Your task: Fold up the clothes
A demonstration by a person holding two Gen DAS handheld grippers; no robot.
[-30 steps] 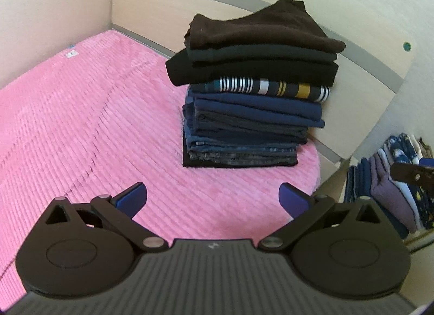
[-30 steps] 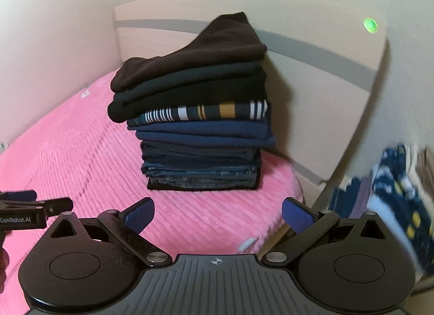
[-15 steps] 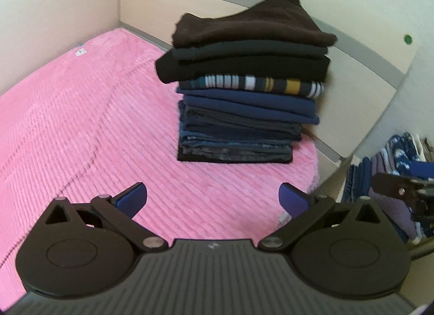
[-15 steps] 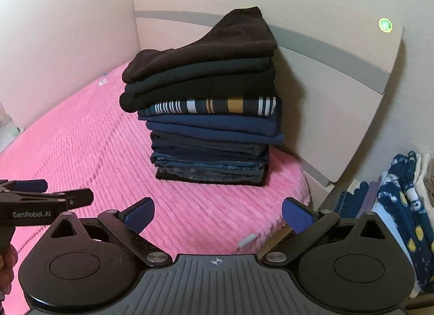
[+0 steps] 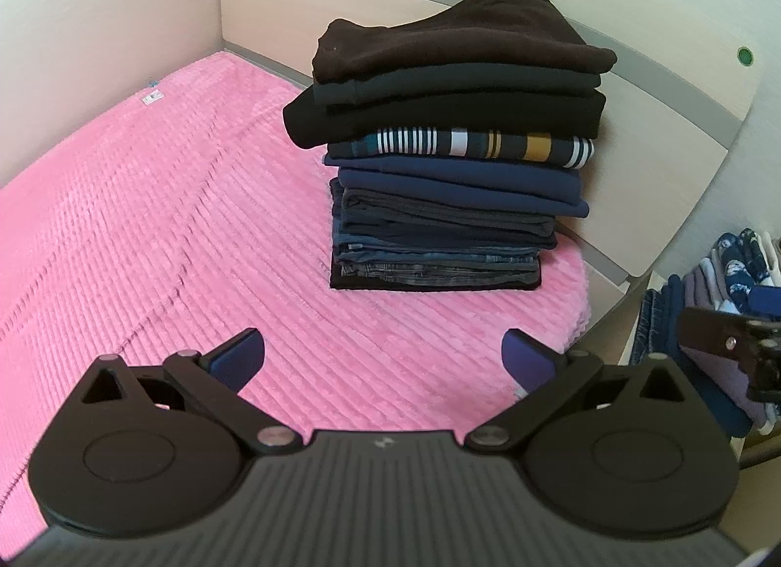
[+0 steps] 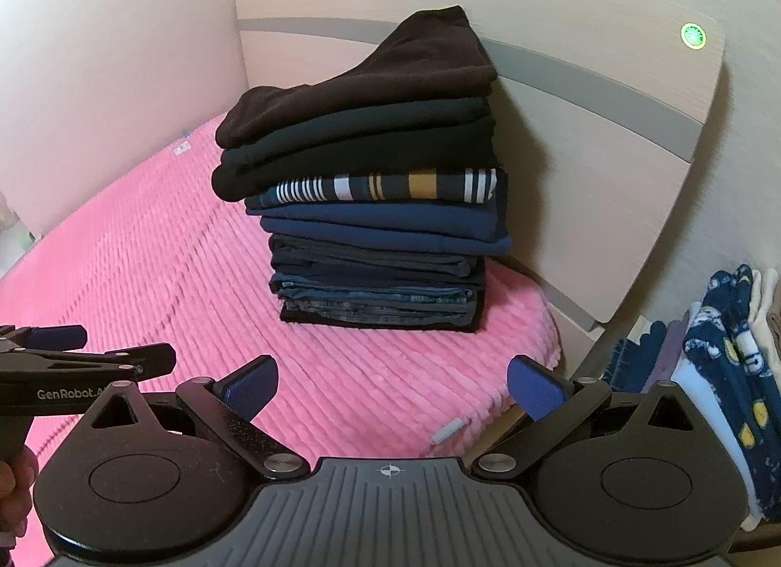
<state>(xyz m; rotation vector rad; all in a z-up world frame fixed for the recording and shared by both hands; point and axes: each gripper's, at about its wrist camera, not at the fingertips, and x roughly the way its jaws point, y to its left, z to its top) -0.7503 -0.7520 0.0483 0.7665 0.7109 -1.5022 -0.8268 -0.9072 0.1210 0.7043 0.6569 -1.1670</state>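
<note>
L gripper (image 5: 380, 357) jaws wide, empty | R gripper (image 6: 390, 386) jaws wide, empty, nearer the unfolded clothes (image 6: 722, 372) low to its right, off the bed (image 6: 146, 274) | folded stack (image 6: 371, 206) dead ahead by headboard (image 6: 610, 137), long axis l-r

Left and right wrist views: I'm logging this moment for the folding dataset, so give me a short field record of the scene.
surface: pink ribbed blanket on the bed
folded stack: tall pile of dark clothes by the headboard
top item: dark brown garment
marker layer: striped shirt, mid-stack
unfolded supply: patterned clothes off the bed's right side
left gripper: open, empty
right gripper: open, empty
</note>
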